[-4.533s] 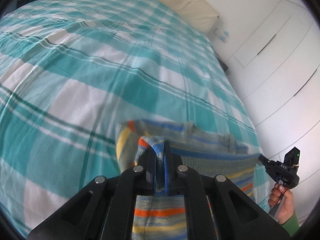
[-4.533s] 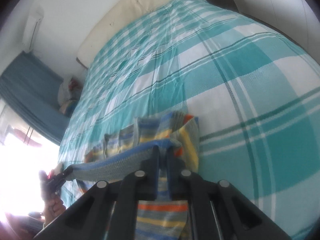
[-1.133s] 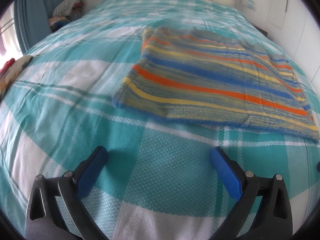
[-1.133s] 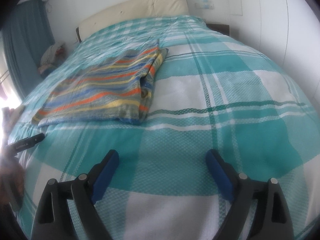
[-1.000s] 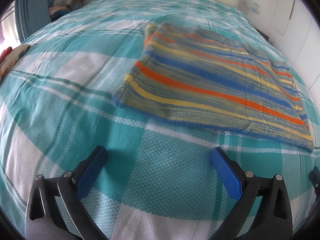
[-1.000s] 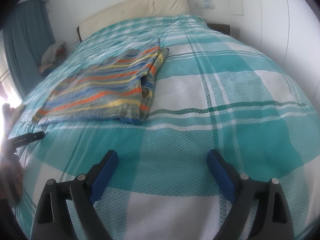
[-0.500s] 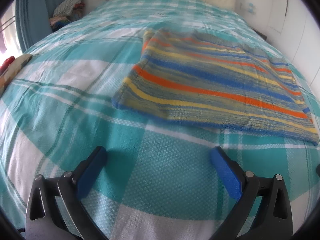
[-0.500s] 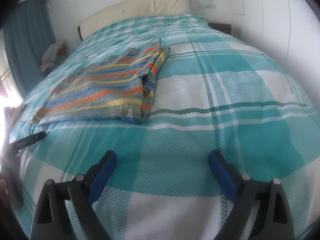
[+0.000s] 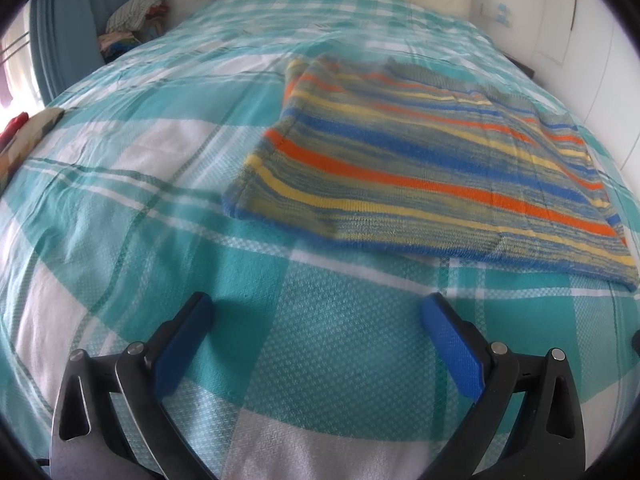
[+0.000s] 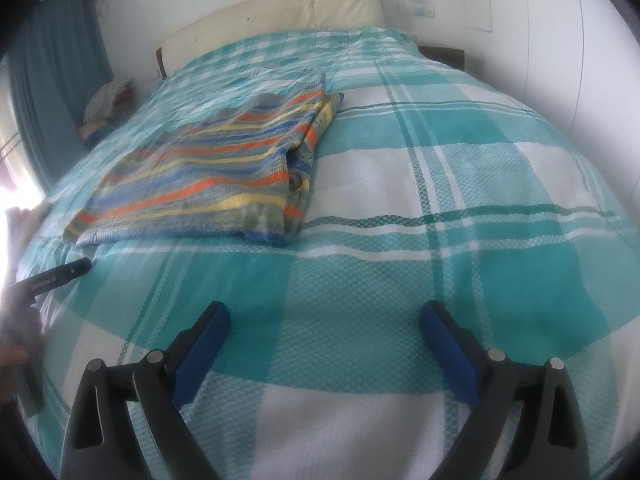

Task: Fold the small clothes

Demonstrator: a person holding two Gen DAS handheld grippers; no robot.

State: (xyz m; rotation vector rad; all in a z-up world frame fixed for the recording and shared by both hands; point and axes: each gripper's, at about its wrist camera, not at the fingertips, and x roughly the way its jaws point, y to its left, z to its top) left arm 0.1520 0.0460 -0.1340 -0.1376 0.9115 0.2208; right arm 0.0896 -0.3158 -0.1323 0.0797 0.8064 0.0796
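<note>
Bed (image 9: 100,208), teal-and-white check cover, fills both views. Striped knit garment (image 9: 432,168) lies folded flat mid-bed, ahead of both tools. Left gripper (image 9: 316,312) and right gripper (image 10: 324,316): fingers spread wide, empty, low over bare cover short of the garment.

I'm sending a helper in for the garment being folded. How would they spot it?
On the bed's teal-and-white checked cover, look mid-bed, short of the cream headboard. The striped knit garment lies flat there, the only piece with orange, blue and yellow bands.
</note>
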